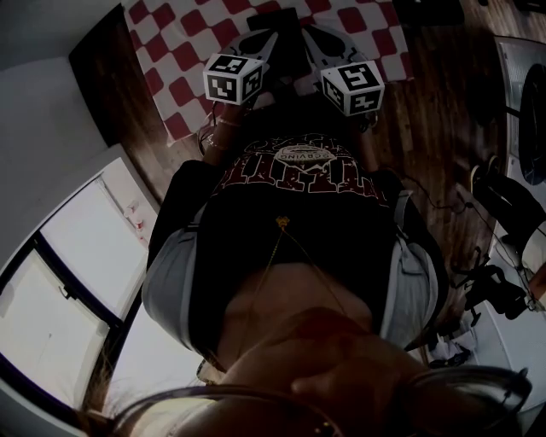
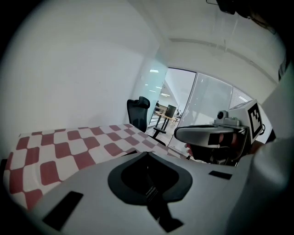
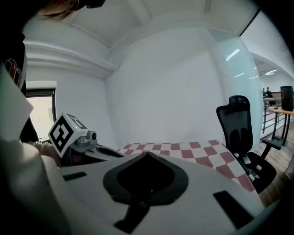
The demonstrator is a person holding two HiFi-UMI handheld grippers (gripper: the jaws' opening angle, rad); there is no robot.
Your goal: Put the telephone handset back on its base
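No telephone handset or base shows clearly in any view. A dark object lies on the red-and-white checked cloth just beyond the gripper tips; I cannot tell what it is. My left gripper and right gripper are held side by side in front of the person's chest, over the near edge of the cloth. In the left gripper view the left gripper has its jaws meeting at the tip, with nothing between them. The right gripper looks the same, shut and empty. Each gripper view shows the other gripper beside it.
The person's dark printed shirt fills the middle of the head view. A black office chair stands past the table's far side. Wooden floor lies to the right, with cables and equipment. A white cabinet is at the left.
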